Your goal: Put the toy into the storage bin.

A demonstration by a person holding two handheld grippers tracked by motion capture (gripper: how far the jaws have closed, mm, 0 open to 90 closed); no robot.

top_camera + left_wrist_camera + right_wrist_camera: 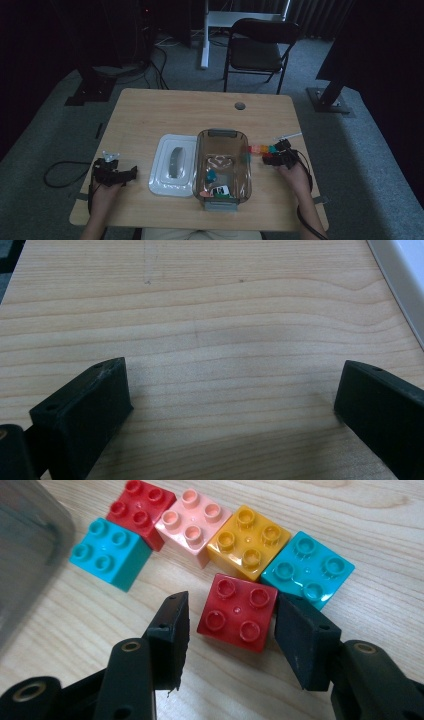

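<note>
The right gripper (231, 625) is sitting low over the wooden table (150, 107), just right of the clear plastic bin (222, 165), with its jaws standing apart on either side of a red four-stud brick (237, 612). The right jaw is touching or nearly touching the brick's side, while a narrow gap is showing at the left jaw, so nothing is being squeezed. The brick is resting flat on the table, just in front of a row made up of another red brick (140, 507), a pink brick (194, 522), an orange brick (249, 540) and a teal brick (307, 570); a light blue brick (107, 552) is lying beside the bin. The left gripper (232, 395) is resting over bare wood at the table's left, jaws spread wide with nothing between them, near the white lid (172, 165).
</note>
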